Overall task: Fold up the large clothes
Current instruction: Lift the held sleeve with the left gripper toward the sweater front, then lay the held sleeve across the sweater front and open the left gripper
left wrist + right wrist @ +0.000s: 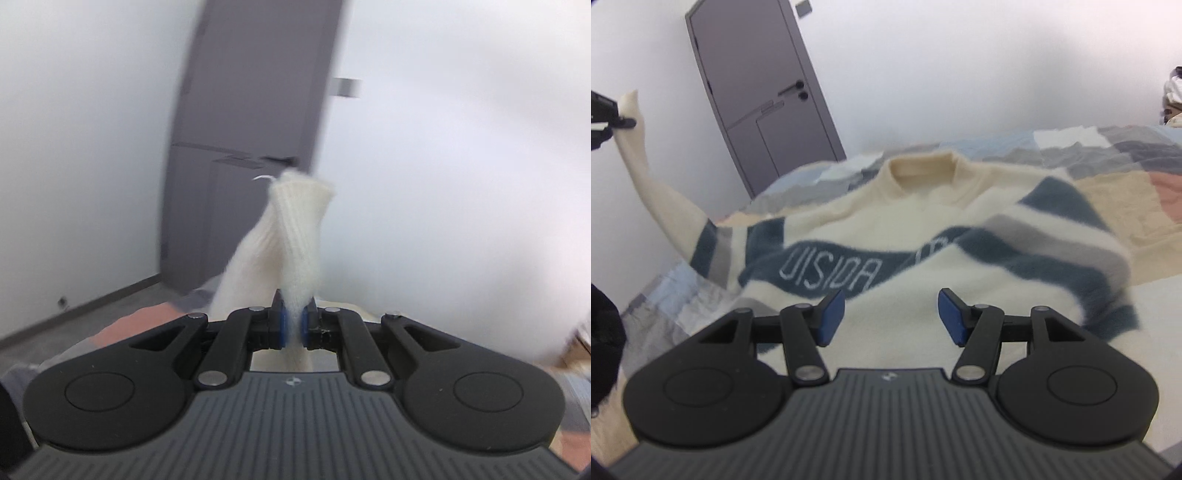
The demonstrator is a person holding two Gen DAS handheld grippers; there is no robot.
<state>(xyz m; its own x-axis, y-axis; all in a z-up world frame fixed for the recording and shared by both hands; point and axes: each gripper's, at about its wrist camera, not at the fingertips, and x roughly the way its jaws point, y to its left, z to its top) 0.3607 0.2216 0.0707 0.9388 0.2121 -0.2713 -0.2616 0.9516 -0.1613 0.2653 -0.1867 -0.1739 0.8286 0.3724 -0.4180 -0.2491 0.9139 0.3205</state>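
While left gripper pinches the sleeve, right gripper gapes over the quilted bed near a door.

The sweater is soft, fuzzy knit cloth, its sleeve ribbed at the cuff. Each tool is matt black plastic with small shiny metal rivets and smooth blue pads. The bedspread is printed, crinkled cloth. The door looks smooth and matt.
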